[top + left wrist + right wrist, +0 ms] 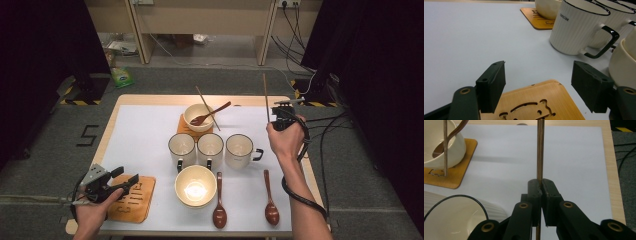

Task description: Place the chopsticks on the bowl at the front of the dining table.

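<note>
Right tool (540, 185) clamps chopstick (540, 150) — upright, pointing up; left tool (537, 85) gapes.

- High view: above the near edge, looking forward and down over the whole table (145, 145).
- Gripper views: low, close; both show the mugs (576, 27).

Both hands hold their tools, well apart from each other.

The left hand (92, 207) grips the left tool (122, 179) low at the near left corner of the tabletop (145, 135), jaws spread wide. The right forearm reaches forward; the right hand (286, 137) holds the right tool (278, 113) raised at the right side, jaws pressed together on a thin upright stick (539, 150).
</note>
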A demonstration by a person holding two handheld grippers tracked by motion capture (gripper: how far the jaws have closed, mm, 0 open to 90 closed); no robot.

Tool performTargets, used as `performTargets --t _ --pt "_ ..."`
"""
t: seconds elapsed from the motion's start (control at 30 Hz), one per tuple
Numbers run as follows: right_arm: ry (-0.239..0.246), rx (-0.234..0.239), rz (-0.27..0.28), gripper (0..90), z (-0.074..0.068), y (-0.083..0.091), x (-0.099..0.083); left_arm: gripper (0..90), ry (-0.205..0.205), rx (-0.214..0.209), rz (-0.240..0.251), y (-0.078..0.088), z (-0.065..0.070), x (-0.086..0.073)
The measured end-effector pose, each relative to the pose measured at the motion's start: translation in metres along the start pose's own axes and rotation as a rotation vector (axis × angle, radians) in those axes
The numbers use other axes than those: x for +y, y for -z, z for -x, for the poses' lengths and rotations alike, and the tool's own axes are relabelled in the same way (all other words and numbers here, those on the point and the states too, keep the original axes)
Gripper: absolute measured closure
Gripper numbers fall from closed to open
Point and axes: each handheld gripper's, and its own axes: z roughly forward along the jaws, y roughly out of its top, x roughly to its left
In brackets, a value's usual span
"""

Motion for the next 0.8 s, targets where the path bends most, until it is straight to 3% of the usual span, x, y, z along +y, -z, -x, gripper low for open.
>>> performTargets --t 0.8 --pt "0.011 0.009 0.023 85.4 -0.0097 -0.0017 0.0092 26.7 0.000 0.001 0.001 0.0005 -0.0003 0.0003"
